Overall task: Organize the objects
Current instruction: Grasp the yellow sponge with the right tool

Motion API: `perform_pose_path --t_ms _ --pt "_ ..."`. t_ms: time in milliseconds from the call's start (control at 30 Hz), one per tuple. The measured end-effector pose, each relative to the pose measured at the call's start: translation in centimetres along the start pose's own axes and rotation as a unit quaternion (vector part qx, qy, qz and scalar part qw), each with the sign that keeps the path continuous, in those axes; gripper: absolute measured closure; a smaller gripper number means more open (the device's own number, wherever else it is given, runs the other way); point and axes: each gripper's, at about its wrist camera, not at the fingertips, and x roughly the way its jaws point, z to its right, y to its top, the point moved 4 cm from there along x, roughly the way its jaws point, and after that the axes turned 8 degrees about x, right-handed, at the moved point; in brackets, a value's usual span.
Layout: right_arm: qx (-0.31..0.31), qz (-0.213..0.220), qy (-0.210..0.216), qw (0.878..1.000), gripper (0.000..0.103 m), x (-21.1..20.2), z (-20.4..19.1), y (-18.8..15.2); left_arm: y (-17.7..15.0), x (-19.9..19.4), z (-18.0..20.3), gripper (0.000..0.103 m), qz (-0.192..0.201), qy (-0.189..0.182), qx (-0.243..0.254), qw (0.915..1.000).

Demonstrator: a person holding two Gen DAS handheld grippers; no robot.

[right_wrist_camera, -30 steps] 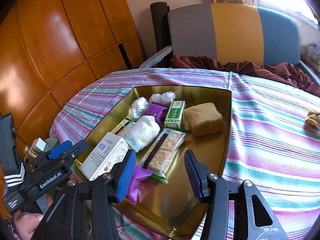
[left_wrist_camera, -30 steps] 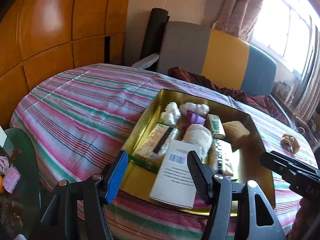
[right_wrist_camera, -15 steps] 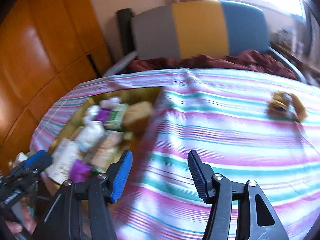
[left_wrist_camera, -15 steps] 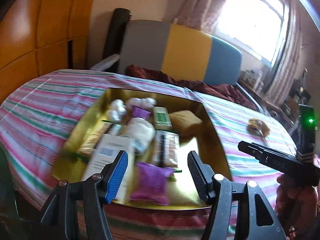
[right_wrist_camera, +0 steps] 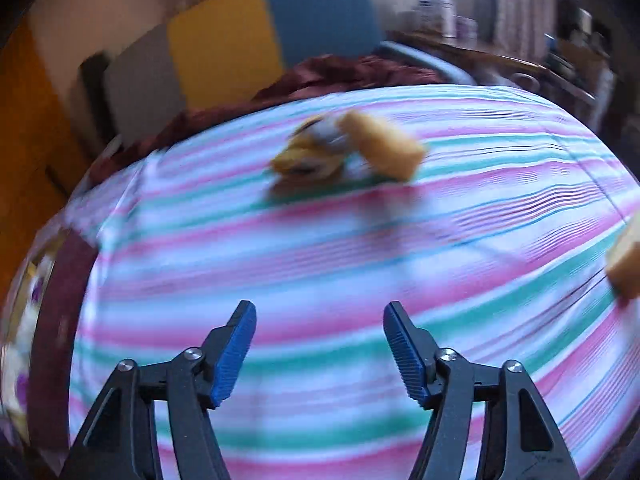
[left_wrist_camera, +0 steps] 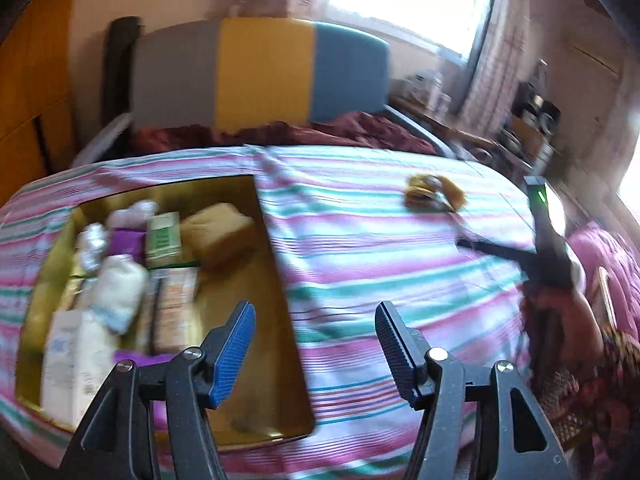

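Note:
A gold tray (left_wrist_camera: 244, 292) lies on the striped cloth at the left, filled with a white box (left_wrist_camera: 72, 360), a white towel roll (left_wrist_camera: 118, 284), a green box (left_wrist_camera: 162, 234), a tan block (left_wrist_camera: 218, 228) and several packets. My left gripper (left_wrist_camera: 316, 344) hovers open over the tray's right edge with nothing between its fingers. A small yellow-brown object (left_wrist_camera: 434, 196) lies alone on the cloth further right. My right gripper (right_wrist_camera: 320, 344) points at this yellow-brown object (right_wrist_camera: 348, 152) from a distance. Its jaws are opening and nothing is between them. Both views are blurred.
A striped tablecloth (right_wrist_camera: 320, 248) covers the round table. A grey, yellow and blue chair back (left_wrist_camera: 260, 72) with a dark red cloth stands behind it. A hand (left_wrist_camera: 560, 320) shows at the right edge. Another yellow thing (right_wrist_camera: 626, 264) sits at the right view's edge.
Both grippers swung right, away from the tray and toward the yellow-brown object. The right gripper's jaws have spread wider. The tray slid to the left edge of the right view.

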Motion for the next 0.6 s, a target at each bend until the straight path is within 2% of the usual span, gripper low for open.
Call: perform_pose_path --t_ms 100,233,333,533,600 --pt "0.025 0.025 -0.006 0.999 0.027 0.5 2.1 3.5 0.3 1.1 1.8 0.04 -0.014 -0.017 0.007 0.9997" --pt "0.032 0.05 0.0 0.998 0.026 1.9 2.8 8.1 0.4 2.1 3.2 0.04 -0.03 -0.025 0.015 0.9991" --pt "0.032 0.051 0.002 0.998 0.025 3.8 3.0 10.5 0.3 2.7 4.0 0.04 -0.041 -0.026 0.024 0.9985" --pt "0.046 0.027 0.019 0.998 0.025 7.2 3.9 11.8 0.0 4.0 4.4 0.04 -0.063 -0.023 0.028 0.9973" --pt "0.047 0.02 0.032 0.998 0.029 8.0 4.0 11.6 0.0 4.6 4.6 0.04 -0.071 -0.024 0.027 0.9968"
